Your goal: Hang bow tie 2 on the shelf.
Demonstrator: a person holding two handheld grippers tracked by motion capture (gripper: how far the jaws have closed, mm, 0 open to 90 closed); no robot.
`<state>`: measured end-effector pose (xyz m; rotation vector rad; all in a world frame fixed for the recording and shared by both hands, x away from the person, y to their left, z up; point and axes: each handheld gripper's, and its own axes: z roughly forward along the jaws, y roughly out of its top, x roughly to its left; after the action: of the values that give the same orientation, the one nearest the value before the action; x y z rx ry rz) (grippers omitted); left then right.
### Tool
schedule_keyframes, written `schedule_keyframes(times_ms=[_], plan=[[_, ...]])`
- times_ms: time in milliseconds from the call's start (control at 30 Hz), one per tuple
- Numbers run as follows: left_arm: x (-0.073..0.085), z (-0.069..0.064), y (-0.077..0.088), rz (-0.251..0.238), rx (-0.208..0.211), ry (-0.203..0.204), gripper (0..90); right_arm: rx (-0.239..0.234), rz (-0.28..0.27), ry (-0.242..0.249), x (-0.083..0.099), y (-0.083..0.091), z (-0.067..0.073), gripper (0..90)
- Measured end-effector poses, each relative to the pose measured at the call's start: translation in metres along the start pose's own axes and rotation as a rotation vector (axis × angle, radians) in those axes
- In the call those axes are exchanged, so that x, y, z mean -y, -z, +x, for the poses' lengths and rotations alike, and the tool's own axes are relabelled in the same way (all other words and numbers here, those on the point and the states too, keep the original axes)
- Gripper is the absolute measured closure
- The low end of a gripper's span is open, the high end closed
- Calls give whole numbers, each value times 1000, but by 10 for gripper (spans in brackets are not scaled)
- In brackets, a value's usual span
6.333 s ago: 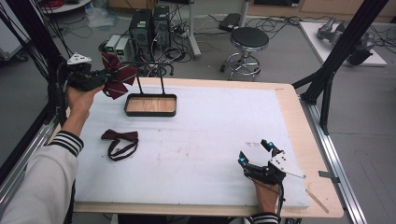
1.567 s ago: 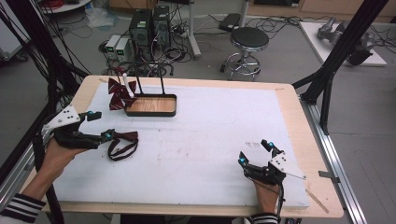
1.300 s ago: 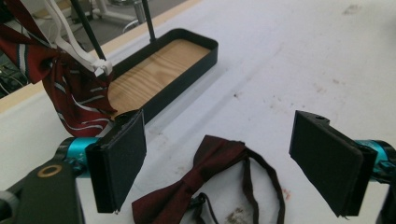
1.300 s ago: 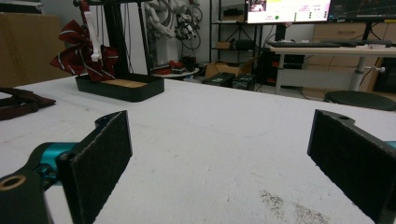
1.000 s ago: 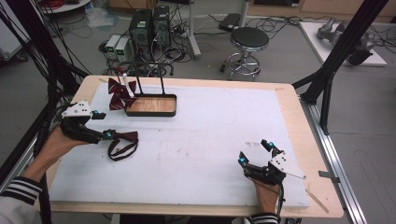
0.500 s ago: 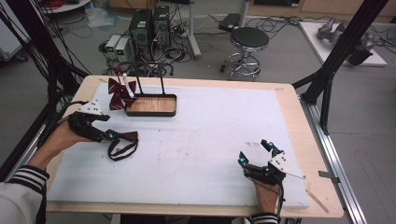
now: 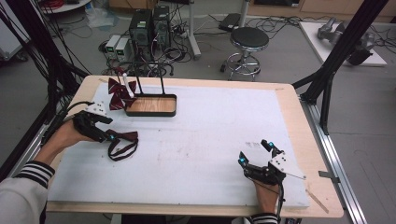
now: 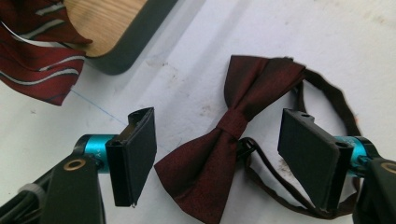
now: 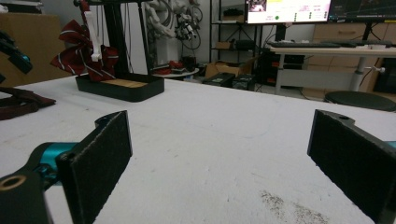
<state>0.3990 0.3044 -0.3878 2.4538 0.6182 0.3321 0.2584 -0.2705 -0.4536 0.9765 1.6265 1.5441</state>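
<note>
Bow tie (image 8: 224, 154) lying on counter (image 7: 224, 140) between left tongs (image 8: 219, 163), jaws closing, not yet touching; tray (image 7: 152, 105) bearing striped tie (image 7: 120, 93); right tongs (image 9: 224, 158) gaping apart.

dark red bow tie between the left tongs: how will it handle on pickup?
Probably floppy: the dark red bow tie is soft cloth, its wings creased around a pinched knot. The thin strap lies in a loose loop, so it will likely dangle and drag. Likely light. The left tongs are open astride the knot and have just been closing.
</note>
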Motion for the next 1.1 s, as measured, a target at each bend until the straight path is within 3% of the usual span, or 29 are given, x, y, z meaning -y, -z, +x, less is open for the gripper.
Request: schedule_keyframes(times_ms=[433, 767, 1100], plan=[[1, 4, -13, 86, 1, -23, 389, -1, 3, -1, 0, 0, 0, 56], [4, 5, -18, 140, 36, -31, 461, 1, 2, 0, 0, 0, 0, 56], [-1, 7, -18, 138, 65, -28, 477, 0, 3, 0, 0, 0, 0, 56]])
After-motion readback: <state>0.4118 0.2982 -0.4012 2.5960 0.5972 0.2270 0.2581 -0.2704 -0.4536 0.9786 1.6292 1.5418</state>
